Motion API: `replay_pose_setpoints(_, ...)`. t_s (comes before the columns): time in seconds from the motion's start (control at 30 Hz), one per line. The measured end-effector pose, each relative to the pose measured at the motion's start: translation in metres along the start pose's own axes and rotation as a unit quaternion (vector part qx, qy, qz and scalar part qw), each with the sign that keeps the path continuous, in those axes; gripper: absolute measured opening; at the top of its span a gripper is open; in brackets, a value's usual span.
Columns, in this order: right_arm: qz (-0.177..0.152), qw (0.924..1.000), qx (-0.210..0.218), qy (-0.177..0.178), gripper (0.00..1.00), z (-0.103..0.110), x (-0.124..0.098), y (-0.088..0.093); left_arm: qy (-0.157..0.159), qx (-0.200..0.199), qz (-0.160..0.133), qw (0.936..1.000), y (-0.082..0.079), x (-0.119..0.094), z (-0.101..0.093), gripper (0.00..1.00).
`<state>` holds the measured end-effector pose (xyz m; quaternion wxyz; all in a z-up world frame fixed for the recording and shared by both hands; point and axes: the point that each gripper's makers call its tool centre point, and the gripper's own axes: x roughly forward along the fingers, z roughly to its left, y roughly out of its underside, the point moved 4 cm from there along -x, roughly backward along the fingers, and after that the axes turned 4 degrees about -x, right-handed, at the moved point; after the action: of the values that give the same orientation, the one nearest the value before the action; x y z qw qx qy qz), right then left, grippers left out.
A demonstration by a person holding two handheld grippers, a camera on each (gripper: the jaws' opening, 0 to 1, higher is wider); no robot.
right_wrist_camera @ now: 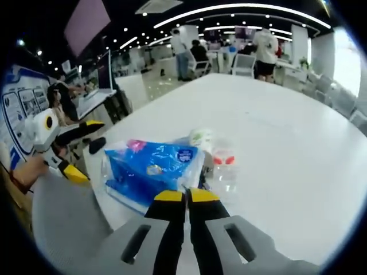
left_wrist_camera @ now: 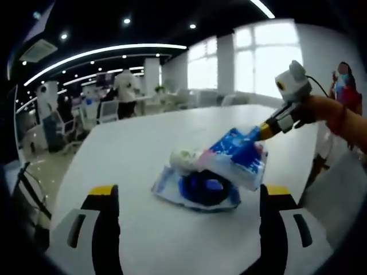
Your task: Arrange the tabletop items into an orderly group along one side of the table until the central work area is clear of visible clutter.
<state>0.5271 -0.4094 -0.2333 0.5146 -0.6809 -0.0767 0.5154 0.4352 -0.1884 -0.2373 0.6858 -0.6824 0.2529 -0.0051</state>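
A small heap lies on the white table [left_wrist_camera: 143, 137]. On top is a blue tissue pack [left_wrist_camera: 238, 153], tilted over a white roll [left_wrist_camera: 183, 160], a dark blue item [left_wrist_camera: 200, 186] and a clear plastic wrapper [left_wrist_camera: 166, 184]. My right gripper [left_wrist_camera: 262, 132] comes in from the right and is shut on the pack's upper corner. In the right gripper view its jaws [right_wrist_camera: 187, 197] are pressed together at the edge of the blue pack [right_wrist_camera: 150, 169]. My left gripper [left_wrist_camera: 190, 192] stands wide open just short of the heap, and also appears open as the left gripper [right_wrist_camera: 85, 148] at the table's edge.
A clear packet with red marks [right_wrist_camera: 223, 163] and a white roll [right_wrist_camera: 200, 137] lie behind the pack. The table [right_wrist_camera: 275, 132] stretches far beyond. Office chairs [left_wrist_camera: 109, 112] and standing people [right_wrist_camera: 265, 48] are at its far end. A person [left_wrist_camera: 344, 86] stands at the right.
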Motion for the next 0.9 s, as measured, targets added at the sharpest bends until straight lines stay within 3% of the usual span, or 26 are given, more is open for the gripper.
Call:
replay_pose_setpoints(0.47,0.009,0.9993,0.005,0.037,0.02,-0.051,0.002,-0.012,-0.002,-0.031,0.028,0.9991,0.012,0.004,0.005,0.99)
replay_pose_setpoints(0.9,0.003,0.9989,0.013,0.045,0.02,-0.091,0.019,-0.022,-0.016,-0.027,0.047,0.9984,0.019,0.004,0.011,0.99)
